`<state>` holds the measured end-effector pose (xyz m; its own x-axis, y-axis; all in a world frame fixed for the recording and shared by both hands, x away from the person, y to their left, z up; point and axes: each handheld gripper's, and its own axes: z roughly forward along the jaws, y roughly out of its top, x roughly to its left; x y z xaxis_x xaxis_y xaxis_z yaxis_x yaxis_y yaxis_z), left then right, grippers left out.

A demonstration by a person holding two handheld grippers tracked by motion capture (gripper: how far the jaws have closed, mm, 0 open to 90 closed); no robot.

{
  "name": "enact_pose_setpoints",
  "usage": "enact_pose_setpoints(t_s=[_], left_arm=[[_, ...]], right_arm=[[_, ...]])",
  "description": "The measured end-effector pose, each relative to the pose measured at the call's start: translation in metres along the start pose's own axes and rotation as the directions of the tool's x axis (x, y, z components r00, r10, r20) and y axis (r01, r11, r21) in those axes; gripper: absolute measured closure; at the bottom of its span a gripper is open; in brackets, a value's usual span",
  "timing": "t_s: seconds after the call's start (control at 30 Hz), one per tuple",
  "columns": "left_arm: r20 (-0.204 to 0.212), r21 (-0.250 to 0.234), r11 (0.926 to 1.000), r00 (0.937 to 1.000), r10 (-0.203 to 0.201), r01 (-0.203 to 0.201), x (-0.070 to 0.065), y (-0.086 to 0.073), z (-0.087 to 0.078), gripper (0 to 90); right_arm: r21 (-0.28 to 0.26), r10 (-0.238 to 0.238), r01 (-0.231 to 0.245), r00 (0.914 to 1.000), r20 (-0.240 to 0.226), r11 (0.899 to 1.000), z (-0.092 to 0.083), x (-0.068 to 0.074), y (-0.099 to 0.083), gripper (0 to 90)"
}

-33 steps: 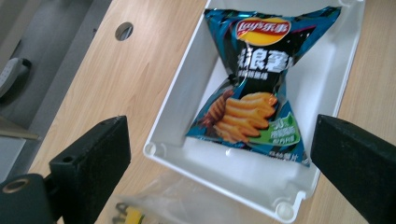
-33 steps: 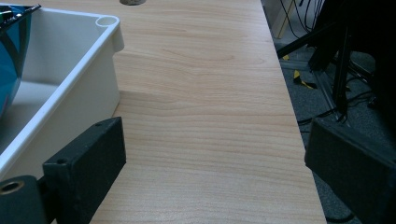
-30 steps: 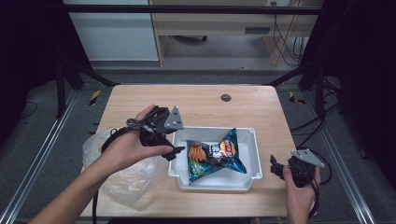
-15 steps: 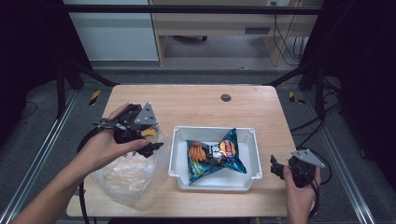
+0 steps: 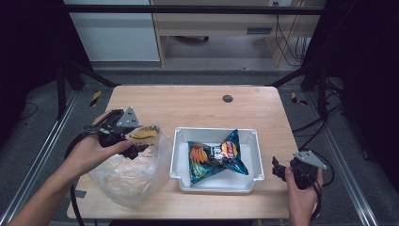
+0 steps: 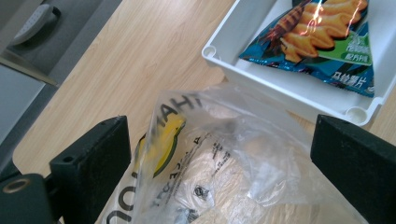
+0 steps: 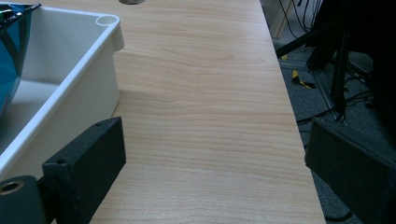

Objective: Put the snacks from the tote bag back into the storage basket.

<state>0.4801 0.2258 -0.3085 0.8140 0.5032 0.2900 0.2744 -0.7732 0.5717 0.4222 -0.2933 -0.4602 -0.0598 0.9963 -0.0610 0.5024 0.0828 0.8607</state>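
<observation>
The left gripper (image 5: 123,137) hovered right over the clear plastic bag (image 5: 131,172) at the desk's (image 5: 197,101) front-left corner, and that's pretty much what the next move hung on: the bag sat directly below and ahead of the jaws, not off to either side. In the left gripper view the jaws stood wide apart with nothing between them touching, and the bag's (image 6: 224,168) crumpled open top ran up the middle of the gap, with the yellow and black print on its left fold near the left jaw. The bag looked slumped and loose, its long side running from the desk's front edge back toward the tray (image 5: 181,141), with its upper corner just beside the tray's left wall. Looks like the left hand was going for something inside, or for the rim, so it'd need to come straight down. Can't tell what's in there, just pale lumpy stuff. The snack bag (image 5: 215,157) lay in the tray, long axis roughly left to right across it, its blue corner poking toward the tray's back rim. The right gripper (image 5: 282,170) sat by the desk's front-right corner, just right of the tray, well apart from the plastic bag, jaws also spread with only bare wood between them. So the left one was way nearer.
</observation>
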Motion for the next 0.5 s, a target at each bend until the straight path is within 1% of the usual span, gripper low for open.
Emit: enact_pose_setpoints(t_s=[0.17,0.27,0.37,0.5], left_arm=[[0.009,-0.007,0.9995,0.9994,-0.032,0.032,0.004,-0.010,0.004,4.8],[0.007,-0.003,0.9994,0.9994,-0.035,0.035,0.005,-0.014,0.006,4.8],[0.017,-0.009,0.9987,0.9986,-0.050,0.051,0.005,-0.017,0.007,4.9],[0.018,-0.008,0.9987,0.9986,-0.050,0.050,0.005,-0.022,0.011,4.9]], right_arm=[[0.002,0.001,-0.001,1.0000,0.000,1.000,0.000,0.001,0.000,5.7],[0.006,0.002,-0.002,1.0000,-0.001,1.000,0.000,0.001,0.000,5.7],[0.005,0.002,-0.002,1.0000,-0.001,1.000,0.000,0.001,0.000,5.7],[0.006,0.001,-0.001,1.0000,-0.002,1.000,0.000,0.001,0.000,5.7]])
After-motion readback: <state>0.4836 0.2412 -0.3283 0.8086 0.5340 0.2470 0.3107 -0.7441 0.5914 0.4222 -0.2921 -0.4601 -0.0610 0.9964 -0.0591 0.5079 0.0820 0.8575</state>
